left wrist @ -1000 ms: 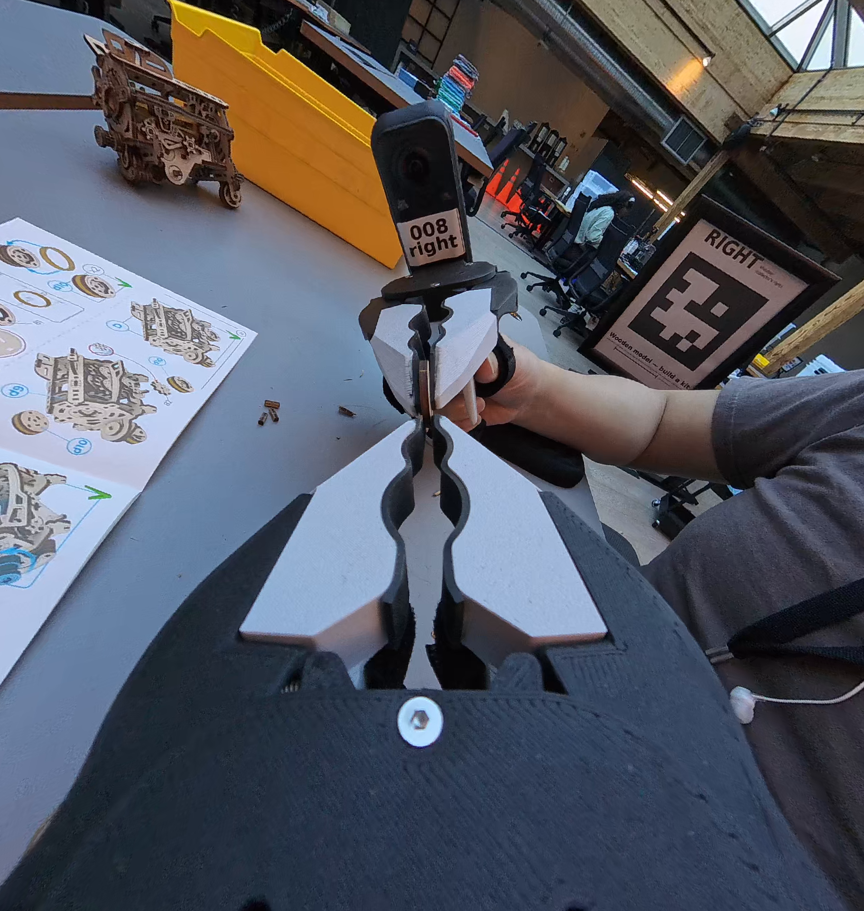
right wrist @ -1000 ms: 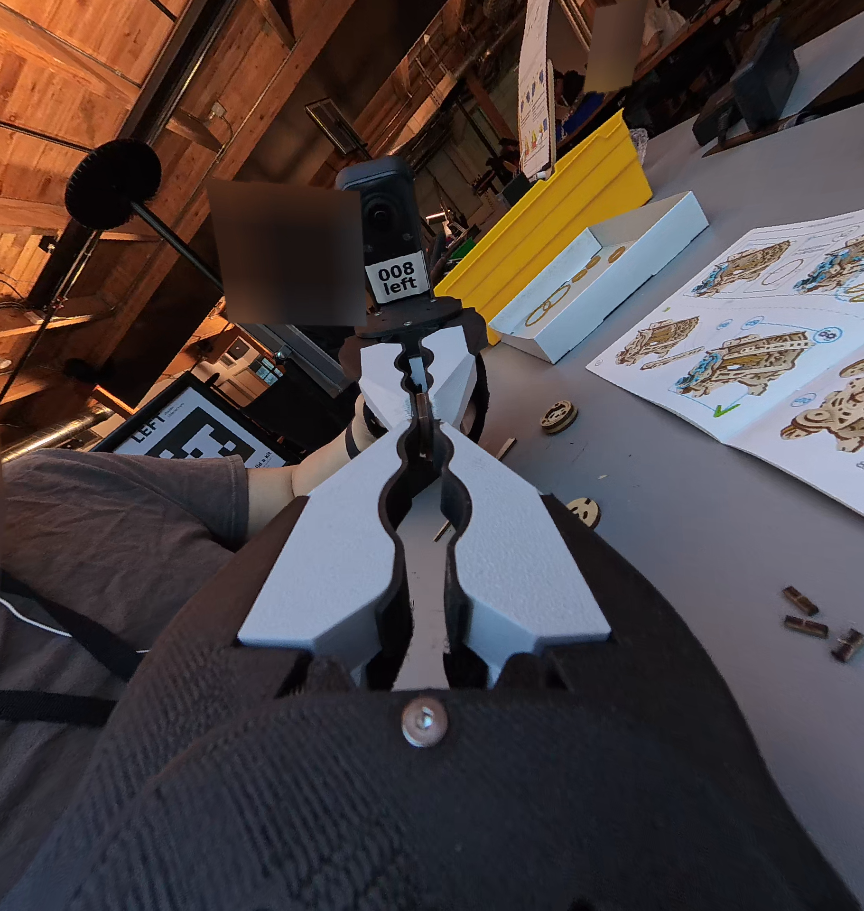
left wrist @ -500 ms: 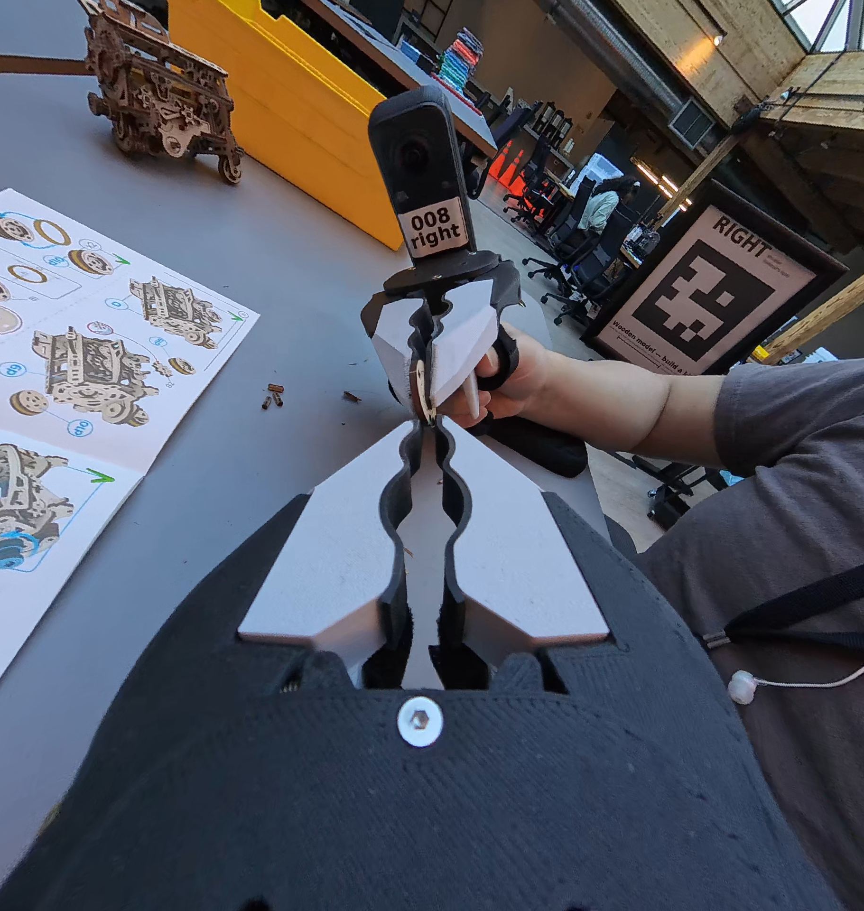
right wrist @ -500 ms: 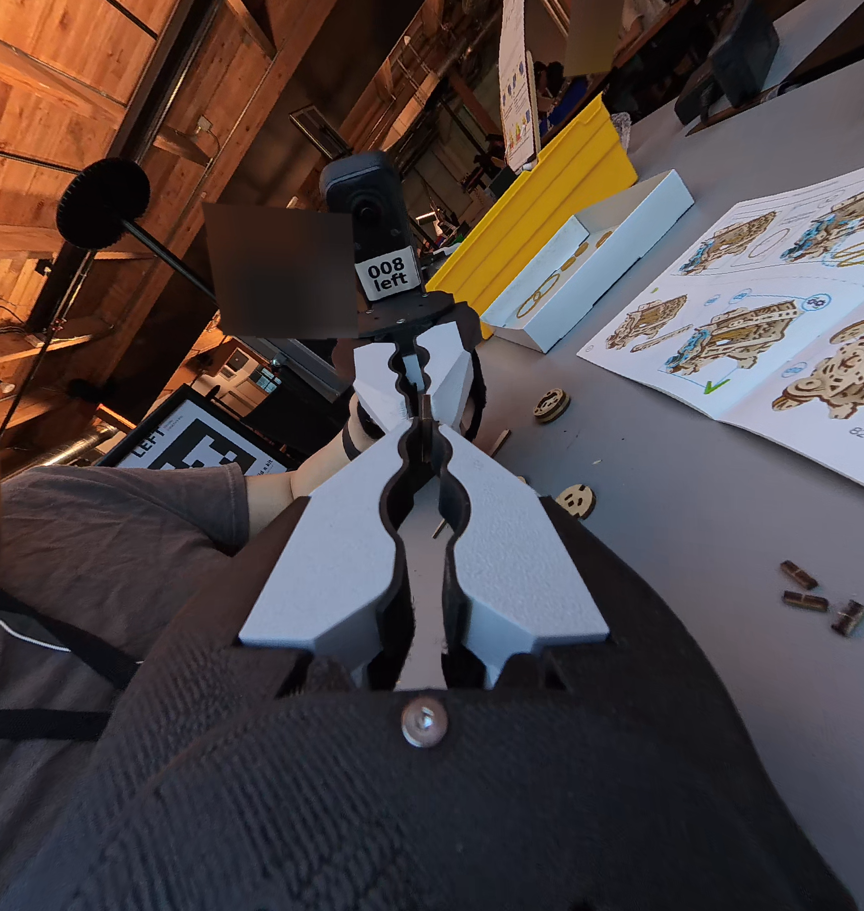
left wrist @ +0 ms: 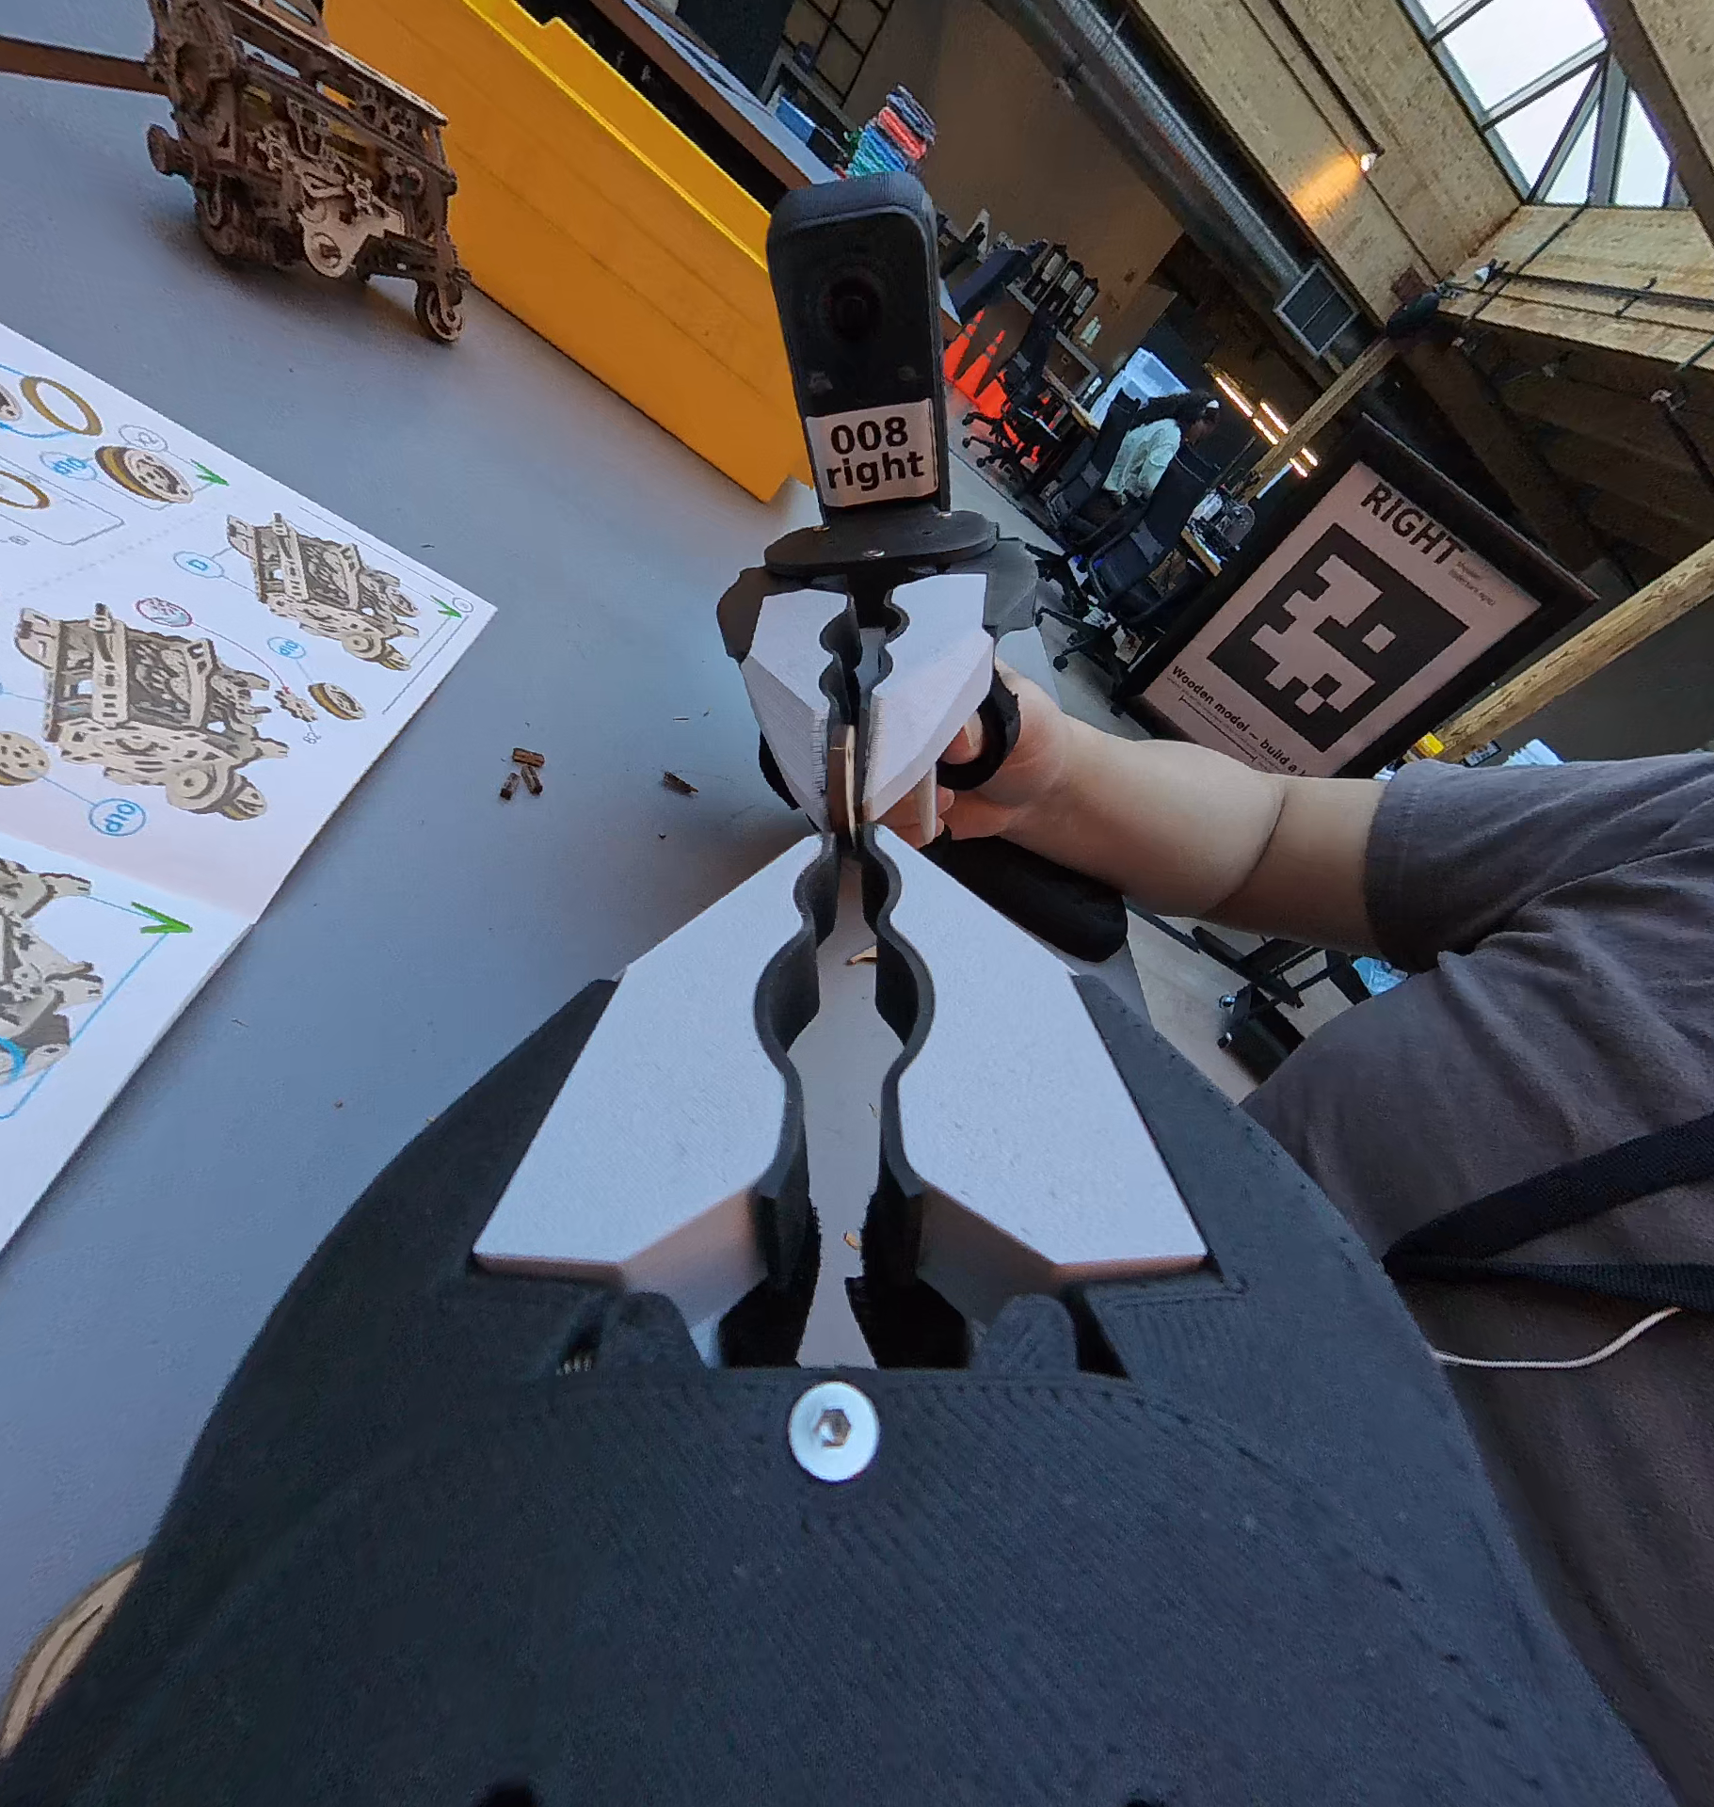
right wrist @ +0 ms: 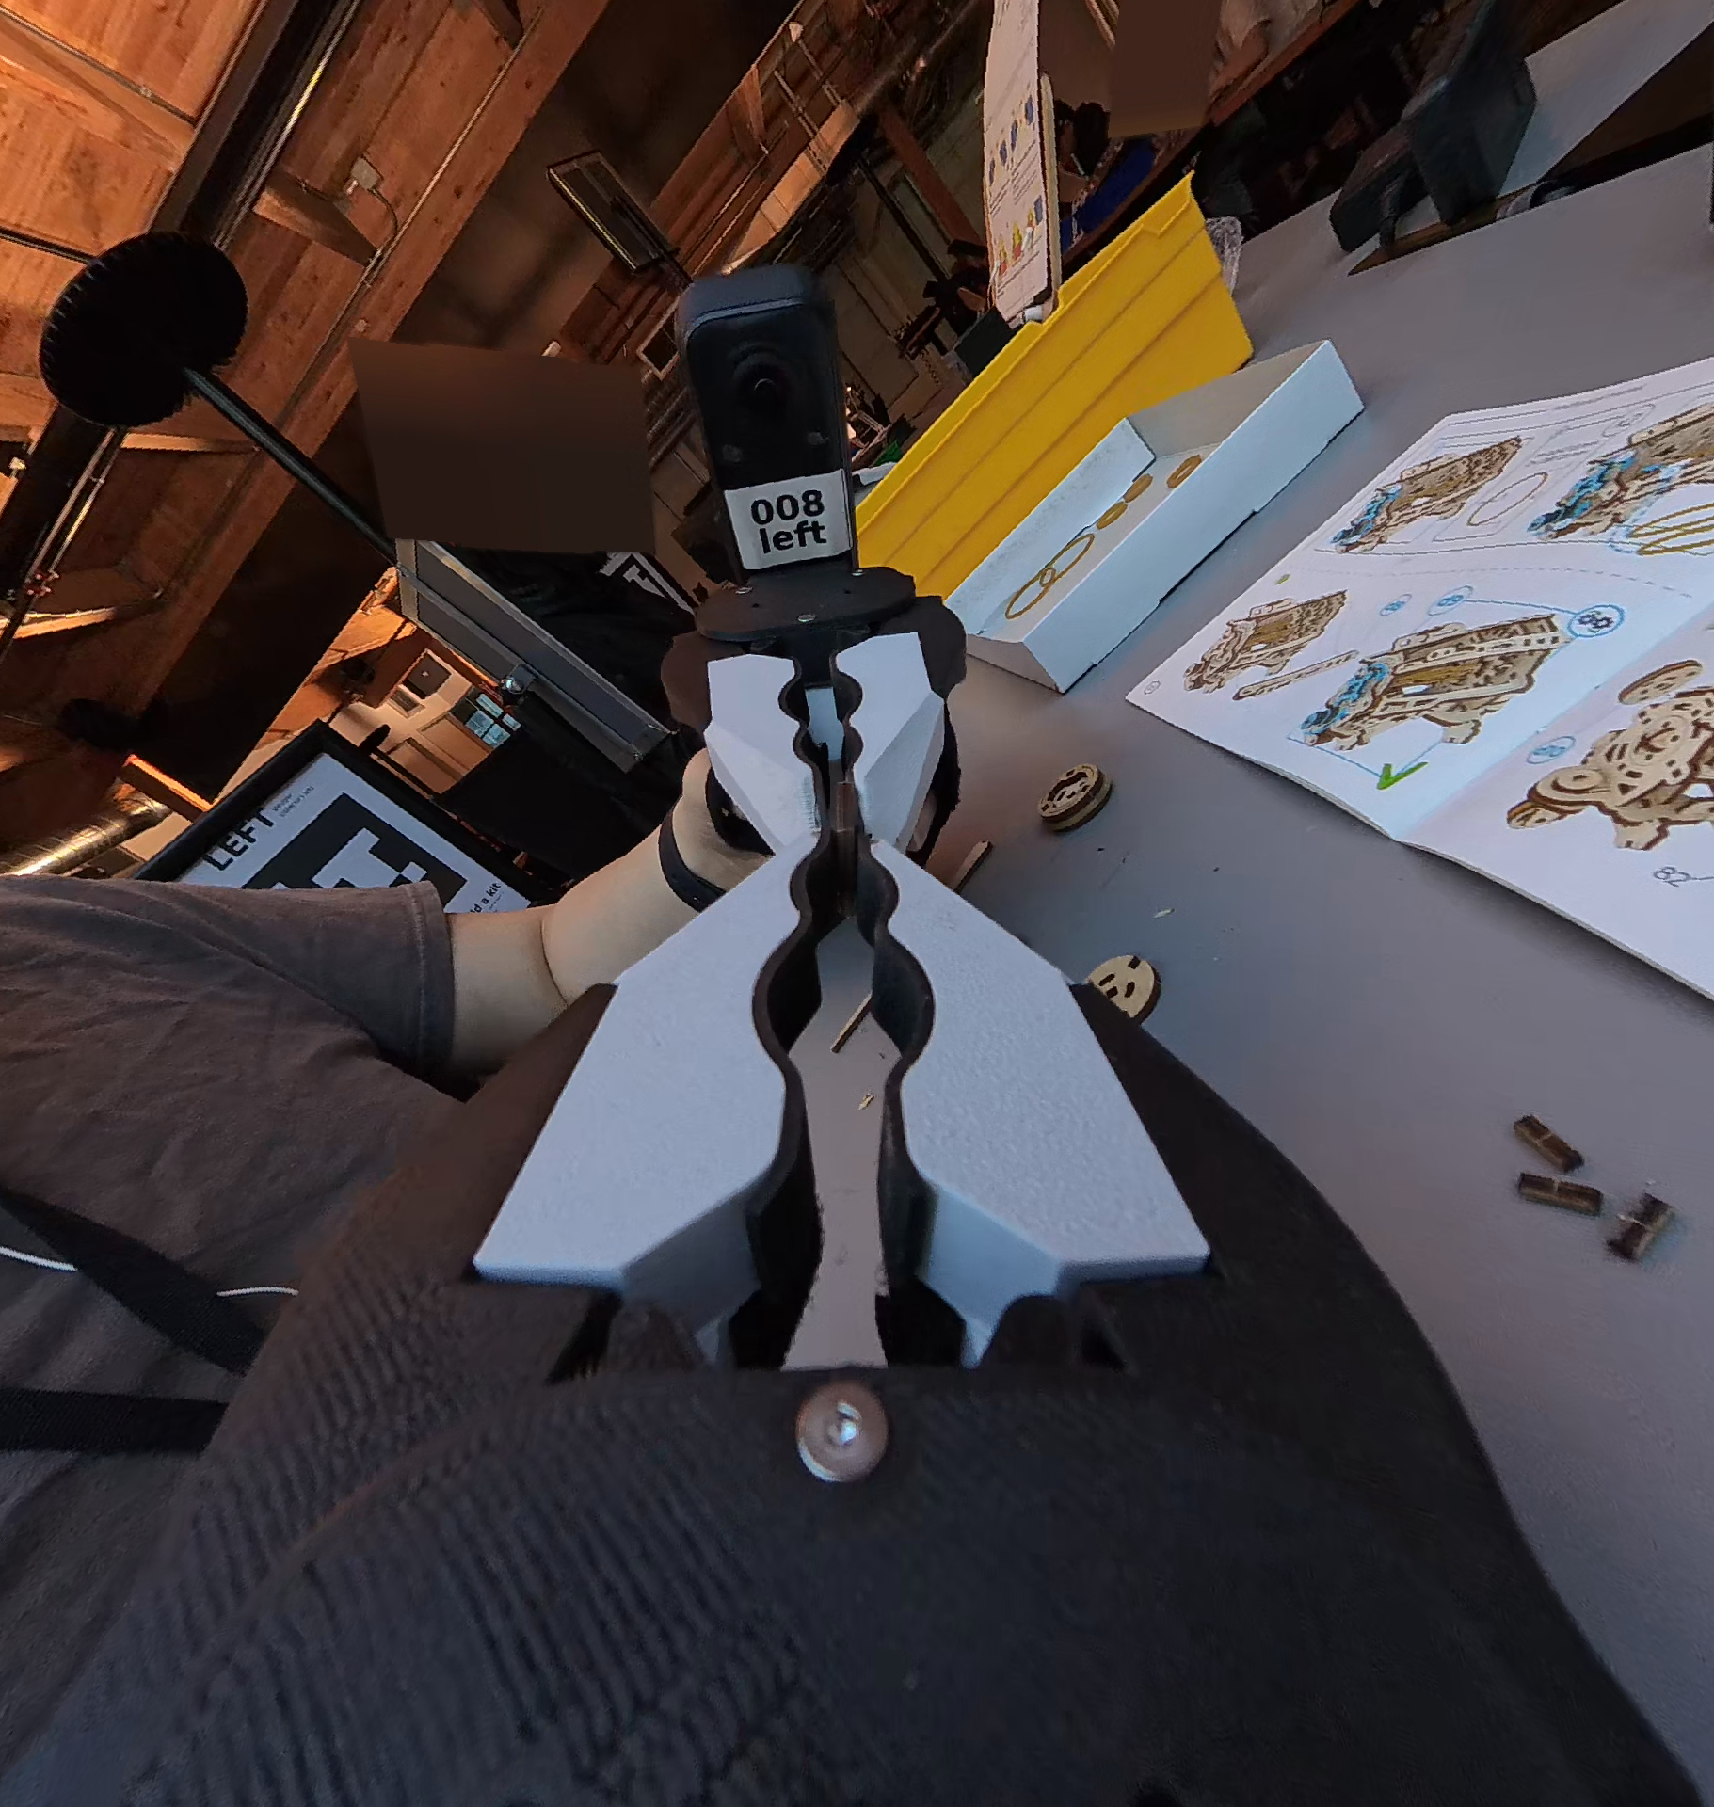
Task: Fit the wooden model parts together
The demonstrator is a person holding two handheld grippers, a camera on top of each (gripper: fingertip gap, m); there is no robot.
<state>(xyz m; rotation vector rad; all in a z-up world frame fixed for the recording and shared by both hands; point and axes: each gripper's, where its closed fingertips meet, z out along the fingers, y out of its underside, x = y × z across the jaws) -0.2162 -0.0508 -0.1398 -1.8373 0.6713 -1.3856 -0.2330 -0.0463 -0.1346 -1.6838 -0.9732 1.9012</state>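
My two grippers meet tip to tip above the grey table point(left wrist: 559, 548). In the left wrist view, my right gripper point(left wrist: 845, 816) faces me, shut on a thin wooden disc point(left wrist: 843, 772) seen edge-on. My left gripper point(left wrist: 841, 846) is shut, its tips touching the disc's near edge. In the right wrist view, my right gripper point(right wrist: 838, 846) pinches the dark, edge-on disc point(right wrist: 845, 807), and the left gripper point(right wrist: 831, 812) presses against it from the far side. Whether the left tips hold a small part of their own is hidden.
An assembled wooden model point(left wrist: 305, 166) and a yellow bin point(left wrist: 589, 225) stand at the back. An instruction sheet point(left wrist: 197, 626) lies to the left. A white box point(right wrist: 1175, 508), a wooden wheel point(right wrist: 1076, 797), a flat disc point(right wrist: 1123, 986) and small wood bits point(right wrist: 1557, 1188) lie on the table. Both grippers' tips are close together, under 4 cm apart. From either gripper's tips it is about 15 centimeters to the wooden wheel point(right wrist: 1076, 797).
Both grippers stay shut and tip to tip. The pair has shifted slightly, and the disc in the right gripper now shows more edge-on.
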